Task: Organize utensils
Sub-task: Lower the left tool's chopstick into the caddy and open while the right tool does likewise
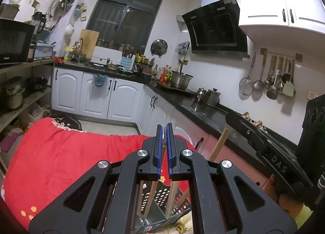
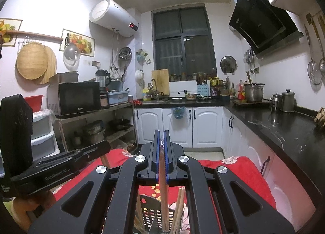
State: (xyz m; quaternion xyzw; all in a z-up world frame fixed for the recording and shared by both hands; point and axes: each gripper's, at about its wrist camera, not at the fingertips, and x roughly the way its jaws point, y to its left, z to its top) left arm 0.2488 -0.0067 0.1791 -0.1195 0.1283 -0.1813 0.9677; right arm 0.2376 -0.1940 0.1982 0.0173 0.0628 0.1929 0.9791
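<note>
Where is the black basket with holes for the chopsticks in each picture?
Left wrist view: the black perforated plastic utensil basket sits at the bottom centre, under the claw.
Right wrist view: the same basket sits at the bottom centre, slightly left.
Shared landmark: the red floral cloth beneath it.

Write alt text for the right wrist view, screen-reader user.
The right gripper is shut on a wooden utensil handle that reaches down into a black slotted utensil holder with chopsticks, on a red floral cloth. The left gripper shows at left; a kitchen lies behind.
</note>
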